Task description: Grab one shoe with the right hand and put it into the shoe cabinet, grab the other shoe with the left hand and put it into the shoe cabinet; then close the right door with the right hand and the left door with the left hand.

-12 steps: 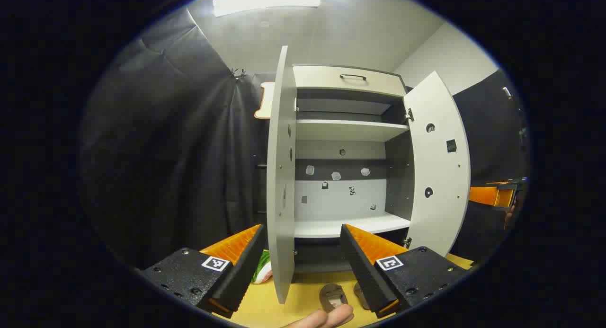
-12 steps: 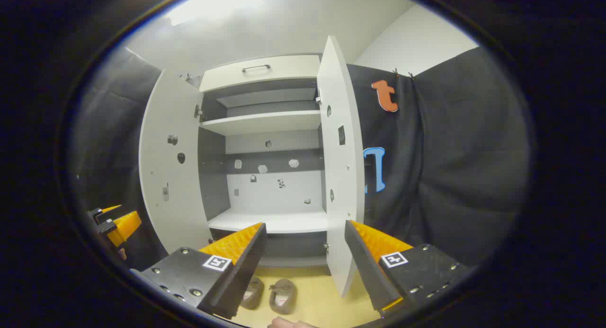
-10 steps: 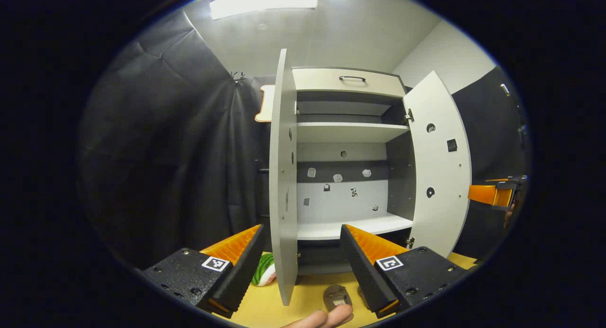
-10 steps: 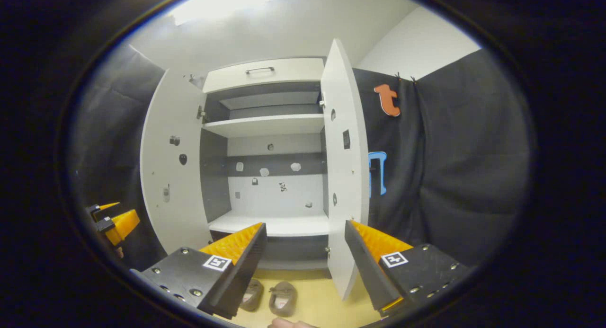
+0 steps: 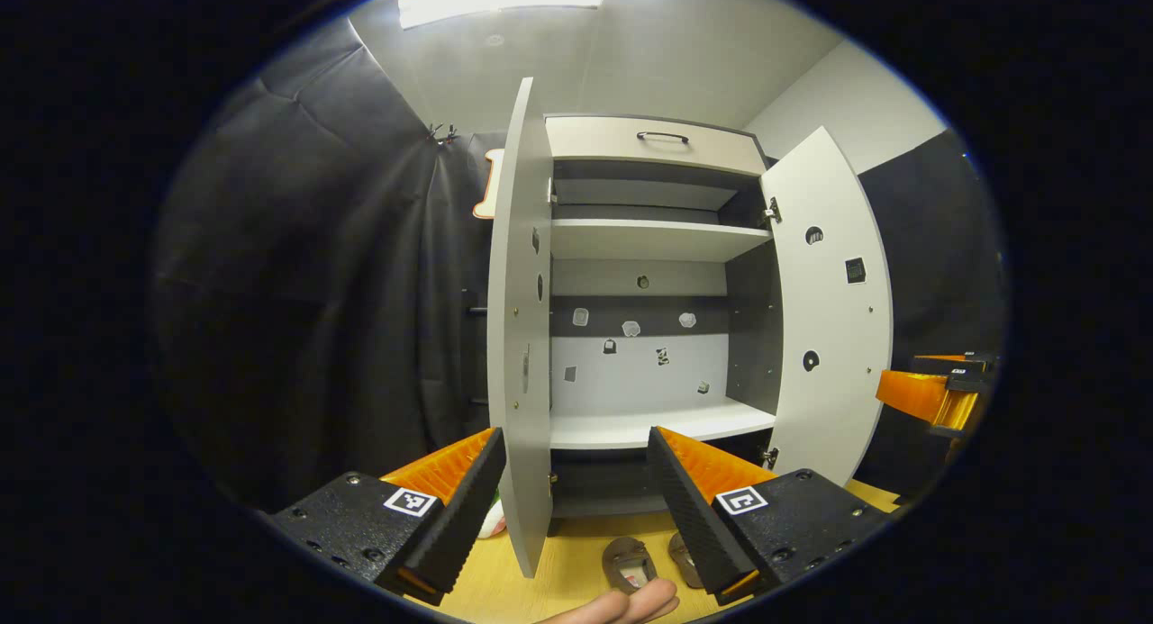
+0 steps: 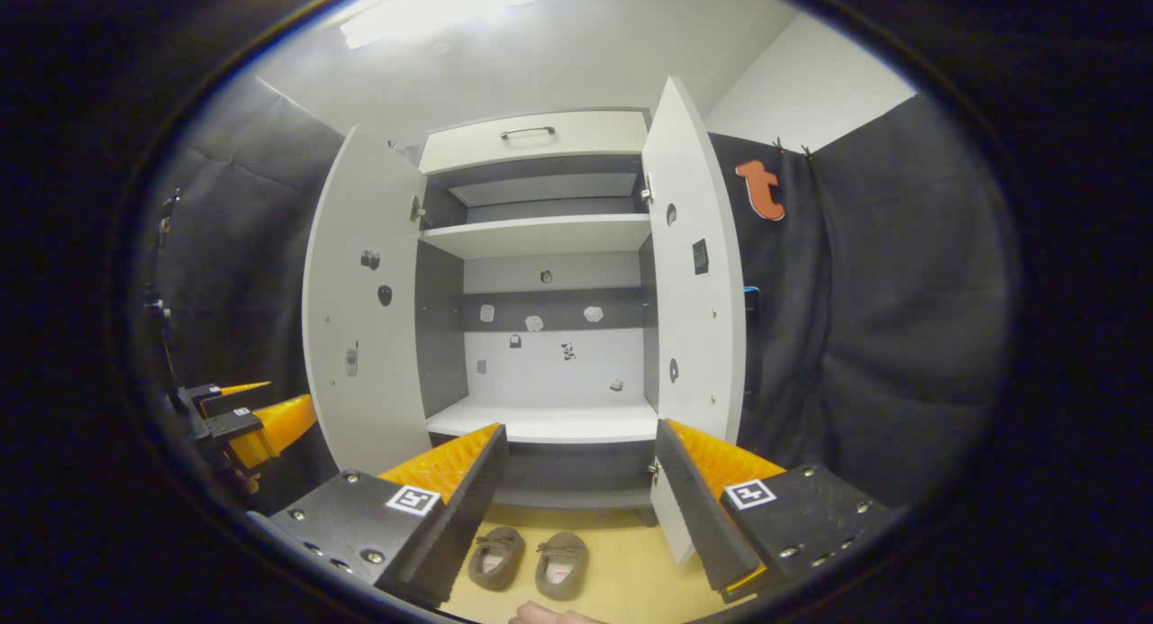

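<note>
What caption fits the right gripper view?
Open right claw faces the shoe cabinet, both doors open, two brown shoes on the floor below.

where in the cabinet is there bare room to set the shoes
The lower shelf is bare between the open left door and right door; the upper shelf is bare too. It is crowded on the floor in front, where both shoes sit.

Both shoes [image 6: 527, 563] now fully in right gripper view.
</note>
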Available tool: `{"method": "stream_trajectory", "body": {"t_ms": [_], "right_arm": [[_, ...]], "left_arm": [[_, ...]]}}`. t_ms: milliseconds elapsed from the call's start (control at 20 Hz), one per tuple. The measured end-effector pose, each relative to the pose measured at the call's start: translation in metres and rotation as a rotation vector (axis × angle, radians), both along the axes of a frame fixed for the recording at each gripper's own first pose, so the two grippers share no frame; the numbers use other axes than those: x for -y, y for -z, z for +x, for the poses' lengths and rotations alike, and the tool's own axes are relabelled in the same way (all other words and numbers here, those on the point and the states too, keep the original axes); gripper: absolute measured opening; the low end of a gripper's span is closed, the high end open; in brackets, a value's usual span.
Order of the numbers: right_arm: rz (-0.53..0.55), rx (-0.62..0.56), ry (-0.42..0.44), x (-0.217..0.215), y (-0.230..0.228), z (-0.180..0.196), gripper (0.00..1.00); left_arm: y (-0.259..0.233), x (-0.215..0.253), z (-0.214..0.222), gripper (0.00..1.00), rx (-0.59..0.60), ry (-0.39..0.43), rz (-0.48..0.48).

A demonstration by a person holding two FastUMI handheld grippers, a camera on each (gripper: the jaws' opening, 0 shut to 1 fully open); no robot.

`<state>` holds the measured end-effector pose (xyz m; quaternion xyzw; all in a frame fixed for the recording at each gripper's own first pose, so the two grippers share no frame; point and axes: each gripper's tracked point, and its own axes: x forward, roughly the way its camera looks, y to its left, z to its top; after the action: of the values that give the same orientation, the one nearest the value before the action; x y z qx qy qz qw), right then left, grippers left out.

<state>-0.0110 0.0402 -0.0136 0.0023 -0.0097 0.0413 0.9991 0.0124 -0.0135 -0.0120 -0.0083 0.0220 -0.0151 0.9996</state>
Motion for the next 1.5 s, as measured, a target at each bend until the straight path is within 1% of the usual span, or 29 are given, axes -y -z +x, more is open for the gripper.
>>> {"method": "stream_trajectory", "body": {"t_ms": [150, 200, 300, 350, 400, 450, 500, 600, 700, 850, 900, 950, 1100, 1150, 1250, 1300, 1350, 1450, 1500], "right_arm": [[0.008, 0.02, 0.026, 0.008, -0.004, 0.007, 0.99], [0.002, 0.018, 0.031, 0.01, -0.002, 0.011, 0.99], [-0.009, 0.014, 0.042, 0.015, 0.004, 0.02, 0.99], [-0.018, 0.011, 0.05, 0.019, 0.009, 0.025, 0.99], [-0.023, 0.008, 0.051, 0.019, 0.014, 0.031, 0.94], [-0.035, 0.013, 0.038, 0.016, 0.018, 0.037, 0.94], [-0.049, 0.019, 0.033, 0.014, 0.023, 0.043, 0.99], [-0.071, 0.004, 0.025, 0.01, 0.044, 0.054, 0.99], [-0.081, -0.041, 0.006, -0.001, 0.078, 0.068, 0.99], [-0.115, -0.119, -0.026, -0.022, 0.142, 0.089, 0.99], [-0.12, -0.152, -0.037, -0.028, 0.167, 0.094, 0.95], [-0.12, -0.192, -0.052, -0.035, 0.194, 0.1, 0.99], [-0.14, -0.288, -0.076, -0.049, 0.266, 0.111, 0.99], [-0.16, -0.312, -0.068, -0.049, 0.287, 0.116, 0.99], [-0.185, -0.366, -0.071, -0.055, 0.327, 0.119, 0.99], [-0.18, -0.402, -0.079, -0.058, 0.345, 0.118, 0.96], [-0.165, -0.438, -0.084, -0.061, 0.364, 0.117, 0.99], [-0.14, -0.497, -0.083, -0.063, 0.396, 0.118, 0.99], [-0.15, -0.52, -0.073, -0.06, 0.41, 0.12, 0.99]], "left_arm": [[0.006, -0.002, 0.005, 0.97, -0.007, -0.006, 0.008], [0.009, -0.003, 0.006, 0.96, -0.009, -0.009, 0.01], [0.018, -0.003, 0.008, 0.97, -0.021, 0.002, 0.005], [0.021, -0.001, 0.009, 0.97, -0.027, 0.013, -0.001], [0.024, 0.001, 0.01, 0.96, -0.034, 0.023, -0.003], [0.024, 0.0, 0.01, 0.96, -0.029, 0.026, -0.008], [0.022, 0.0, 0.011, 0.97, -0.016, 0.027, -0.01], [0.018, -0.003, 0.009, 0.97, 0.013, 0.016, -0.002], [0.019, -0.005, 0.005, 0.97, 0.019, 0.003, -0.008], [0.021, 0.001, -0.004, 0.97, 0.022, 0.022, -0.028], [0.022, 0.002, -0.006, 0.97, 0.024, 0.025, -0.029], [0.023, 0.002, -0.008, 0.97, 0.024, 0.027, -0.028], [0.029, -0.001, -0.012, 0.96, 0.022, 0.023, -0.033], [0.03, -0.004, -0.013, 0.96, 0.024, 0.012, -0.039], [0.033, -0.006, -0.013, 0.97, 0.025, 0.002, -0.05], [0.036, -0.006, -0.013, 0.97, 0.027, 0.001, -0.057], [0.036, -0.006, -0.013, 0.97, 0.037, 0.003, -0.055], [0.038, -0.005, -0.012, 0.97, 0.048, 0.003, -0.038], [0.039, -0.003, -0.013, 0.97, 0.054, 0.005, -0.036]]}}
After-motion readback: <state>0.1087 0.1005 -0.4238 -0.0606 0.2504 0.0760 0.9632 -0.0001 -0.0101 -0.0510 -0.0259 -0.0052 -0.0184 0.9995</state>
